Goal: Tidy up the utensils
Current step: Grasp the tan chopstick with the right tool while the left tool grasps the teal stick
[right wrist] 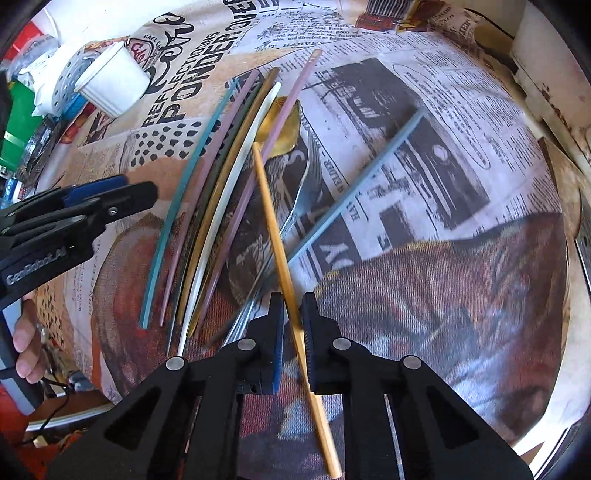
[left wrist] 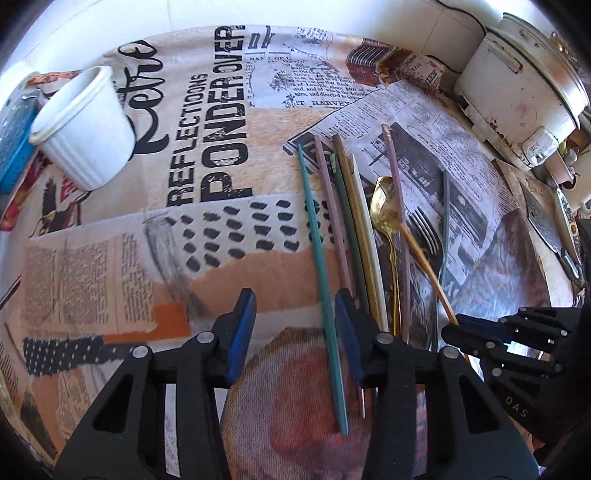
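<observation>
Cup (left wrist: pixel 83 125) contents hidden; right gripper (right wrist: pixel 293 325) clamps orange chopstick (right wrist: pixel 280 240), left gripper (left wrist: pixel 295 317) half-open around teal chopstick (left wrist: pixel 317 251).

1. The fork (left wrist: pixel 424 229) is largely covered by the chopsticks (left wrist: pixel 354 229) crossing it.
2. The blue tin (left wrist: pixel 13 147) is cut off by the left wrist view's edge.
3. The hand (right wrist: pixel 27 343) is mostly hidden behind a grip.

Printed cloth under bright daylight

A newspaper-collage tablecloth (left wrist: pixel 229 236) covers the table; behind it stands a white tiled wall (left wrist: pixel 406 18), and a worn white cooker (left wrist: pixel 517 85) sits at the cloth's far right corner.
</observation>
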